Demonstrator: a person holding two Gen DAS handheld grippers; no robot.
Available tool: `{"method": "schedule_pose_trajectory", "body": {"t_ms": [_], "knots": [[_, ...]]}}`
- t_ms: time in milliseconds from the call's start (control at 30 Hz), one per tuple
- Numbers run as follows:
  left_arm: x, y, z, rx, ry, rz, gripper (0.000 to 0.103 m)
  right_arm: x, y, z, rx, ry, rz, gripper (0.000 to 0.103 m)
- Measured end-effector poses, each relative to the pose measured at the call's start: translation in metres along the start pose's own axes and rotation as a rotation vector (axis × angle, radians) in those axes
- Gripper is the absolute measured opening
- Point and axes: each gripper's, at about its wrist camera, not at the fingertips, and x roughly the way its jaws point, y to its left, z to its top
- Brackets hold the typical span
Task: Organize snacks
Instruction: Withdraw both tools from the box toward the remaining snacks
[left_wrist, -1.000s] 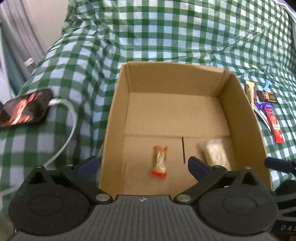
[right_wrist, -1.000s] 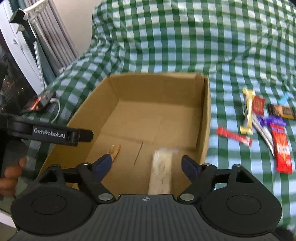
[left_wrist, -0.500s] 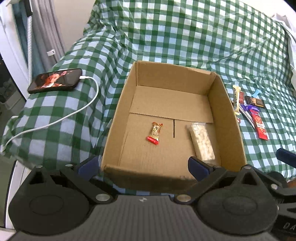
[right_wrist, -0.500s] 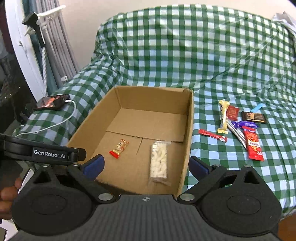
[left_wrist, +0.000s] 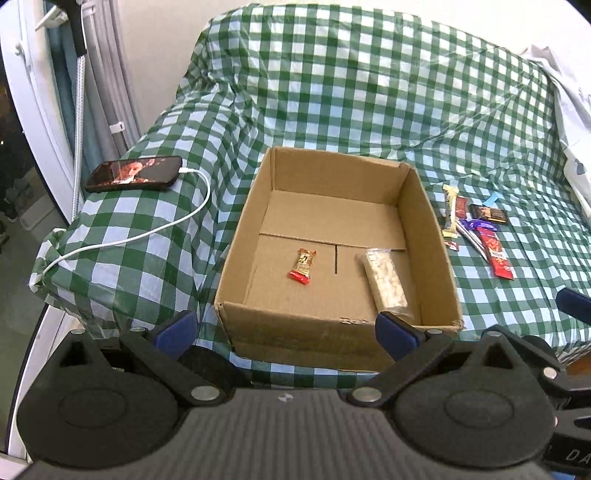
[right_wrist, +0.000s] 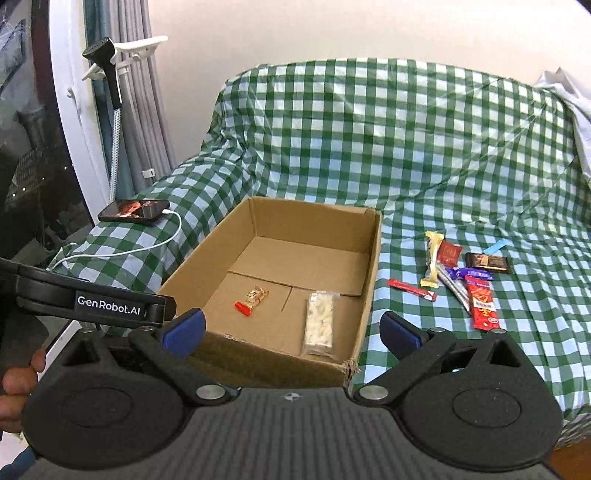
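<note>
An open cardboard box (left_wrist: 436, 236) (right_wrist: 371, 280) sits on the green checked cloth. Inside lie a small red-and-gold candy (left_wrist: 303, 265) (right_wrist: 252, 300) and a clear pack of white snacks (left_wrist: 386, 284) (right_wrist: 320, 324). Several loose snacks lie on the cloth right of the box: a long red bar (right_wrist: 482, 303), a thin red stick (right_wrist: 410, 288), a yellow bar (right_wrist: 432, 258), a dark chocolate square (right_wrist: 487, 261); the red bar also shows in the left wrist view (left_wrist: 495, 251). My left gripper (left_wrist: 284, 328) is open and empty in front of the box. My right gripper (right_wrist: 291, 328) is open and empty, near the box's front edge.
A phone (left_wrist: 136, 178) (right_wrist: 135, 211) on a white charging cable (left_wrist: 147, 232) lies on the cloth left of the box. Curtains and a white frame (right_wrist: 74, 147) stand at the far left. The cloth's front edge drops off just below the box.
Both grippers have pulled back and up from over the box, so the whole box and the bed now show. The candy and white pack stay in the box.
</note>
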Motion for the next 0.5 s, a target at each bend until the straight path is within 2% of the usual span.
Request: {"method": "schedule_pose_trajectory", "body": {"t_ms": [233, 500], "knots": [[-0.017, -0.008, -0.010, 0.037, -0.035, 0.002, 0.103, -0.013, 0.003, -0.002, 0.001, -0.039, -0.004, 0.101], [-0.020, -0.006, -0.013, 0.034, -0.030, -0.004, 0.103, -0.019, 0.009, -0.004, -0.010, -0.052, 0.001, 0.102]]}}
